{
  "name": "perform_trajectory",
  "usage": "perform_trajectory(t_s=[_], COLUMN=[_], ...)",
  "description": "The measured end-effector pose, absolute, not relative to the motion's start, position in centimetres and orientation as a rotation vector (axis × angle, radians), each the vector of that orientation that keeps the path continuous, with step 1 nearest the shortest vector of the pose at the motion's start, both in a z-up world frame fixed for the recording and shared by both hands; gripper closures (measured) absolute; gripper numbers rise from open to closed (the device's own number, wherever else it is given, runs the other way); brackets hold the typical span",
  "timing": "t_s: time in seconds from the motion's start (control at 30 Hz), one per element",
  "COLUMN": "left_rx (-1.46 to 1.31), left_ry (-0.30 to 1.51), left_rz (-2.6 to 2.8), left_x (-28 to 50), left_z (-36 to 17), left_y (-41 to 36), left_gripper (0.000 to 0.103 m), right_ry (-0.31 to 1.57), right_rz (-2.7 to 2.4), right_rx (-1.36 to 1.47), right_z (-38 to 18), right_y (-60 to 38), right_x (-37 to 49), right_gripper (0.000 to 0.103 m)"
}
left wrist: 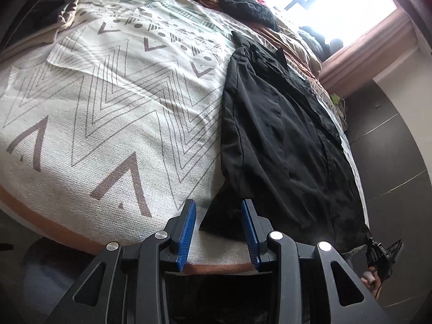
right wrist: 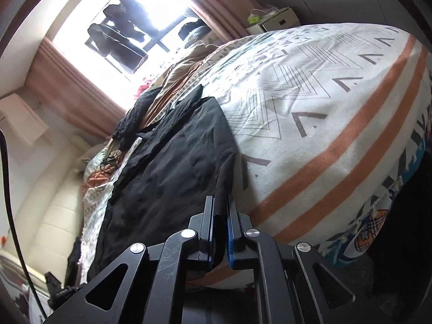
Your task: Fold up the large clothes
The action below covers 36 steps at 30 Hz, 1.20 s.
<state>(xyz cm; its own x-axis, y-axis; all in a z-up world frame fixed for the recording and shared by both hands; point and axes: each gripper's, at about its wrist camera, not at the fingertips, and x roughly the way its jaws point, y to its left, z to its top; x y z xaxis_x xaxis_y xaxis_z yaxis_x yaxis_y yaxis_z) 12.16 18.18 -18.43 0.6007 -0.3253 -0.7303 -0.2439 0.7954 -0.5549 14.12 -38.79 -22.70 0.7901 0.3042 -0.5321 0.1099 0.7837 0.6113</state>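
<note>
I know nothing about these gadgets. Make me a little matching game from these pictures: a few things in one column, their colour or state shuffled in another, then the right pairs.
Things:
1. left gripper
2. right gripper
3. black shirt
4. bedspread

States:
A. white with grey zigzags and orange stripes
B. clamped on a fold of dark cloth
C. jaws apart around a cloth corner, not yet pinching
D. spread flat along the bed

Pairs: 1-C, 2-B, 3-D, 4-A
</note>
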Motion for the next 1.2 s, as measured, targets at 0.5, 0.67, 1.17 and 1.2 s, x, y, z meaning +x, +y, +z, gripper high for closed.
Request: perform_trajectory(t_s=[0.5,0.67,1.17,1.2], left_rx=[-0.823,-0.896,-0.850,-0.860], left_ry=[0.936,0.909,0.886,0.868], left_rz=[-0.237,-0.300,-0.208,-0.210], left_x=[14.8,12.8,15.1,14.9], left_z=[-19.5,-19.4,-19.3,-19.1], left_y=[18.5,18.7,18.2,18.5], left_gripper=[0.066,0.066,0.093,0.095], right_ry=[0.688,0.679,0.660,0.651], right_rz=[0.156,0.171,0.148,0.161], right_rx=[0.799,0.811,0.834,0.818], right_z=[-25.2,-26.2,-25.2,-24.4], right_y=[-40.0,-39.5,-39.5,-39.3], right_x=[16.8,17.2,18.3,18.2], right_gripper=[0.071,0.071,0.098,0.098])
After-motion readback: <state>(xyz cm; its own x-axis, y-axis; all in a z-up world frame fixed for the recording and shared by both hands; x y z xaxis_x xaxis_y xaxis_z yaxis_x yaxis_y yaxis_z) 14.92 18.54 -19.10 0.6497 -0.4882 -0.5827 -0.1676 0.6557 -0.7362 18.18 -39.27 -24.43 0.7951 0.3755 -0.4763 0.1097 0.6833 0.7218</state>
